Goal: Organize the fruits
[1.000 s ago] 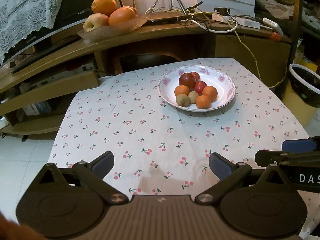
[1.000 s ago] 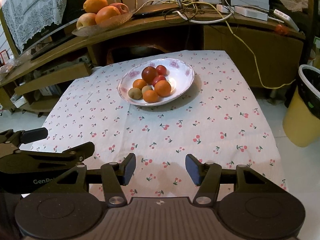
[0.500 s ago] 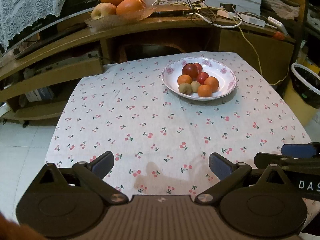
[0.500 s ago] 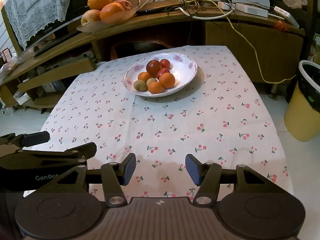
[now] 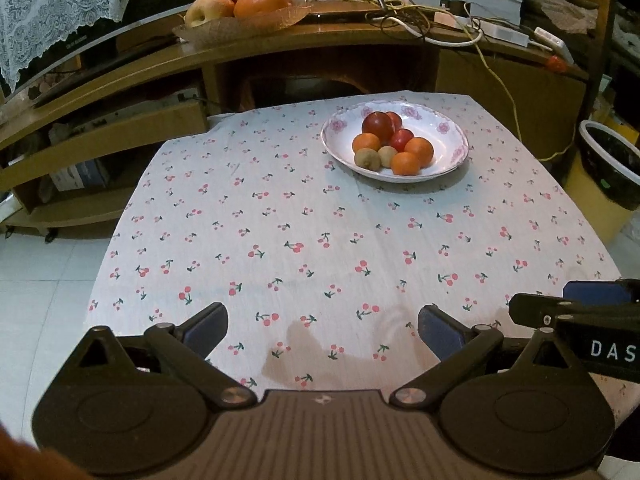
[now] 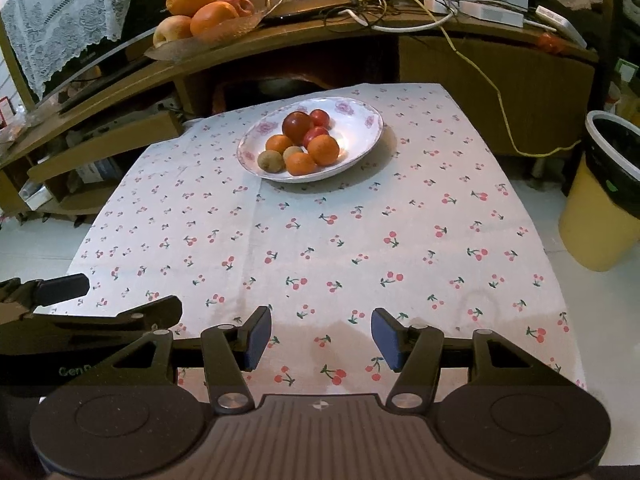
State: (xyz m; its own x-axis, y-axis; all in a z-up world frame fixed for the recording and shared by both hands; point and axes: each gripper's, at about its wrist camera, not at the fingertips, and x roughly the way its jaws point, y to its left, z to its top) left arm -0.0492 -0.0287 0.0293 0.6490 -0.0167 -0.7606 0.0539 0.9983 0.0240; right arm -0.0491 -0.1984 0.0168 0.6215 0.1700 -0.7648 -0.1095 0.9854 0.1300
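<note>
A white floral plate [image 5: 452, 148] [image 6: 360, 136] stands at the far side of the cherry-print tablecloth [image 5: 320, 232]. It holds oranges [image 5: 419, 151], red fruits [image 5: 377, 123] and two kiwis [image 5: 368, 159]. My left gripper [image 5: 322, 330] is open and empty over the table's near edge. My right gripper [image 6: 321, 338] is open and empty beside it, and shows at the right of the left wrist view [image 5: 580, 312].
A wooden shelf [image 5: 280, 44] behind the table carries a dish of oranges and an apple [image 5: 236, 0] and tangled cables [image 5: 420, 20]. A yellow waste bin [image 6: 600, 200] stands on the floor at the right.
Both grippers have drawn back and up from the plate, so more of the table shows. Both stay open and empty.
</note>
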